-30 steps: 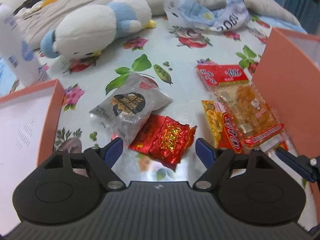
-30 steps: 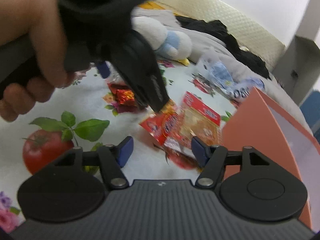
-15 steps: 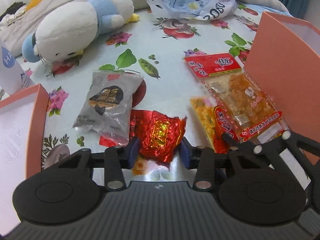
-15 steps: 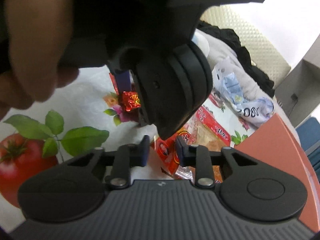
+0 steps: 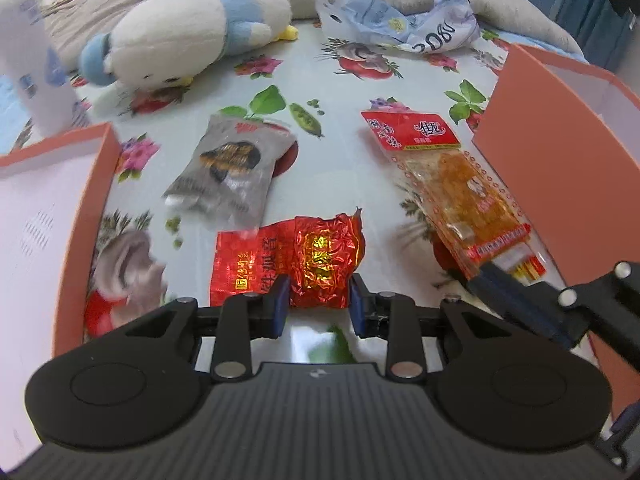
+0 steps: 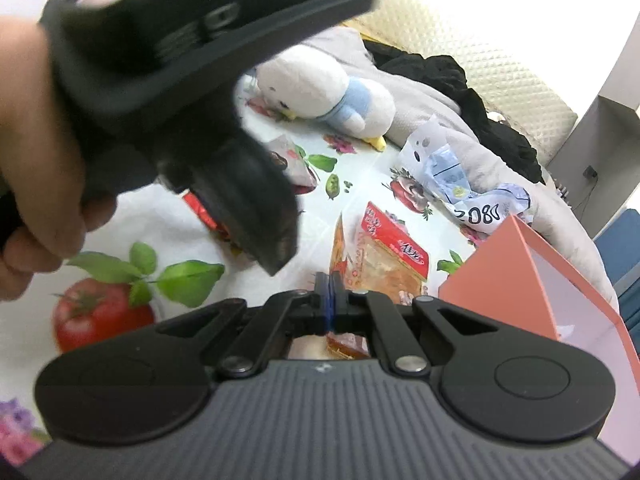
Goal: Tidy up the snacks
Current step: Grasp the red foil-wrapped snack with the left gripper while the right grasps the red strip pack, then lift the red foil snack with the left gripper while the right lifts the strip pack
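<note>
Left tool [image 5: 318,300]: fingers part closed, pinching near end of red foil packet [image 5: 316,256], which lies on the flowered table [image 5: 348,184]. Right tool [image 6: 330,298]: fingers pressed together on the edge of the long orange snack pack [image 6: 376,256]. Grey packet [image 5: 232,168] just beyond the red one, touching. Orange boxes left [image 5: 100,184] and right [image 5: 532,152]. Plush toy [image 5: 192,36] and crumpled bag [image 5: 400,20] farthest.

In the left wrist view, the foil snack packet [image 5: 304,256] lies at lower centre, the seed packet [image 5: 230,170] up-left of it and touching it, the long dried-snack pack [image 5: 452,184] to the right beside the right box [image 5: 556,184]. The left box [image 5: 100,184] fills the left edge; the plush toy [image 5: 192,32] lies at upper left.
</note>
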Demonstrator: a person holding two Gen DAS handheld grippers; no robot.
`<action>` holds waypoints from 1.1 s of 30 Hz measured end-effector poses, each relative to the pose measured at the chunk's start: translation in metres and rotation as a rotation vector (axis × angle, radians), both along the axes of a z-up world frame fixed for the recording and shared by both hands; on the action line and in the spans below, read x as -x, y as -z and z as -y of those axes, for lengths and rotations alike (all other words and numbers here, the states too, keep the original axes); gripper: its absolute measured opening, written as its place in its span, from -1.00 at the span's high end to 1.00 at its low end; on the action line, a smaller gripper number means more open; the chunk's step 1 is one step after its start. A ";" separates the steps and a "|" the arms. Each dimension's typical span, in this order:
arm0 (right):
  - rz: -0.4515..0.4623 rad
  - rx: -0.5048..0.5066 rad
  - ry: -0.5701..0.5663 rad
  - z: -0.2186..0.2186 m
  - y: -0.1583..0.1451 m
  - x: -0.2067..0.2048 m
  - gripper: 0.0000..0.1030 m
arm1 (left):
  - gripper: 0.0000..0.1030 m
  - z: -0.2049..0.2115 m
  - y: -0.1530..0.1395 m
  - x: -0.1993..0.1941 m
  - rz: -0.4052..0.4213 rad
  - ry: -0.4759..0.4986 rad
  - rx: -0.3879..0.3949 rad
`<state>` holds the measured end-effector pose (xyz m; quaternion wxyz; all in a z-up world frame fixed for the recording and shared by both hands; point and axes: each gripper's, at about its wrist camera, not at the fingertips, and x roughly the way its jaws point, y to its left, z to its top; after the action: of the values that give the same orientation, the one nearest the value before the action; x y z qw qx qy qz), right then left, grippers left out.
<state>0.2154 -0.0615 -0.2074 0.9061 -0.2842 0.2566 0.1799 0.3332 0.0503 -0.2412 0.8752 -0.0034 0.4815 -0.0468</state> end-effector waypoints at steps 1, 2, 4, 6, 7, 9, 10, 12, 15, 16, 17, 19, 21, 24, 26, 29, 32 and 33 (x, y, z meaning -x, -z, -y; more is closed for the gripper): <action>0.000 -0.010 -0.003 0.002 -0.004 0.006 0.94 | 0.32 -0.001 -0.003 0.007 0.005 -0.008 0.007; -0.001 -0.019 -0.010 0.004 -0.008 0.013 0.94 | 0.32 -0.002 -0.005 0.014 0.011 -0.015 0.008; -0.007 -0.038 -0.023 0.008 -0.014 0.028 0.94 | 0.32 -0.003 -0.012 0.031 0.027 -0.030 0.015; -0.022 -0.058 -0.041 0.014 -0.019 0.043 0.94 | 0.32 -0.005 -0.017 0.048 0.033 -0.054 0.032; -0.031 -0.067 -0.050 0.019 -0.021 0.049 0.94 | 0.32 -0.005 -0.019 0.055 0.039 -0.062 0.035; -0.050 -0.081 -0.071 0.025 -0.024 0.061 0.95 | 0.32 -0.005 -0.023 0.070 0.049 -0.073 0.038; -0.059 -0.087 -0.080 0.027 -0.025 0.068 0.95 | 0.32 -0.004 -0.025 0.078 0.054 -0.079 0.042; -0.086 -0.111 -0.092 0.031 -0.029 0.081 0.95 | 0.32 -0.004 -0.027 0.090 0.062 -0.088 0.050; -0.104 -0.138 -0.097 0.037 -0.030 0.093 0.95 | 0.32 0.000 -0.029 0.108 0.076 -0.103 0.056; -0.104 -0.146 -0.099 0.040 -0.029 0.093 0.95 | 0.32 0.001 -0.029 0.114 0.080 -0.108 0.061; -0.104 -0.157 -0.100 0.042 -0.030 0.096 0.95 | 0.32 0.002 -0.029 0.118 0.082 -0.113 0.068; -0.102 -0.169 -0.092 0.045 -0.030 0.099 0.94 | 0.32 0.002 -0.027 0.125 0.080 -0.132 0.087; -0.097 -0.185 -0.075 0.048 -0.031 0.100 0.95 | 0.32 0.002 -0.026 0.130 0.084 -0.146 0.108; -0.072 -0.225 -0.028 0.051 -0.030 0.095 0.90 | 0.32 0.001 -0.027 0.136 0.091 -0.162 0.122; -0.052 -0.232 -0.001 0.050 -0.027 0.086 0.90 | 0.32 0.000 -0.026 0.135 0.093 -0.166 0.127; -0.032 -0.222 0.028 0.045 -0.020 0.068 0.36 | 0.32 -0.002 -0.025 0.133 0.092 -0.177 0.129; -0.040 -0.192 0.007 0.038 -0.006 0.048 0.05 | 0.32 -0.008 -0.026 0.131 0.093 -0.199 0.147; -0.037 -0.166 0.007 0.033 0.000 0.042 0.05 | 0.32 -0.010 -0.026 0.130 0.092 -0.205 0.151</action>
<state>0.1731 -0.0948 -0.2074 0.9222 -0.2040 0.2586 0.2027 0.2028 0.0601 -0.2156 0.8938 -0.1163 0.4332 0.0069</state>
